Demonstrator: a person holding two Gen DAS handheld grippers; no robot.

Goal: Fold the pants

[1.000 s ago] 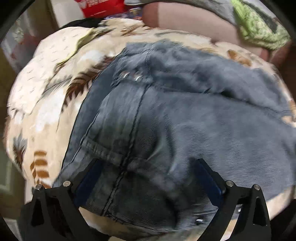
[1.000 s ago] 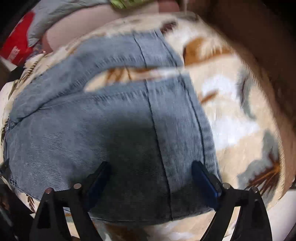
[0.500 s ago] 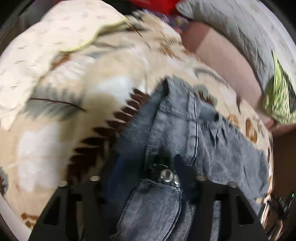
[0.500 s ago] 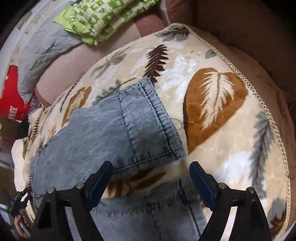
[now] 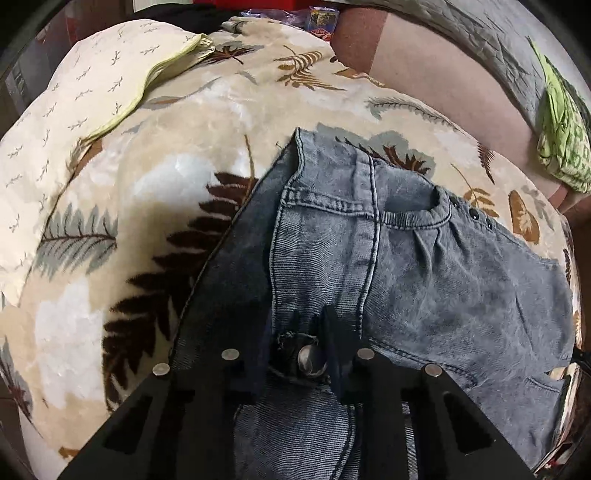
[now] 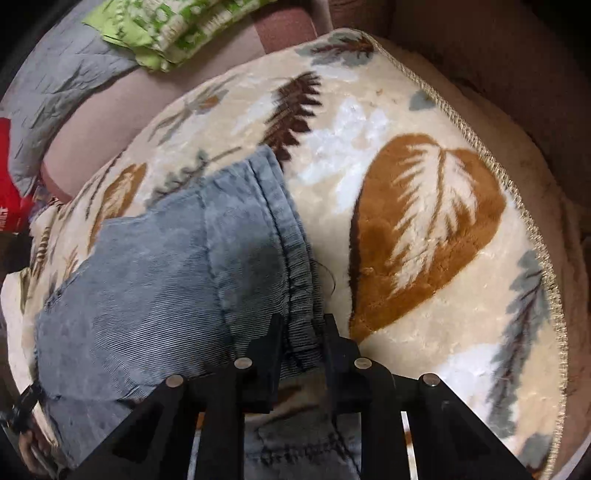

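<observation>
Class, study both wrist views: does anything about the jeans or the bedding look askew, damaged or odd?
Slightly. A loose dark thread curls off the hem of the jeans beside the right tongs. The buttonhole at the left tongs looks frayed. The blanket looks undamaged.

A leaf-print blanket (image 6: 424,229) lies beside a green patterned cloth (image 6: 177,26).

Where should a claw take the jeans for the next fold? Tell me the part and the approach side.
Grip the jeans at their thick stitched edges: the waistband by the metal button, where the left claw is shut, and the leg hem, where the right claw is shut. Come in low from the near side, since the cloth lies flat on the blanket.
</observation>
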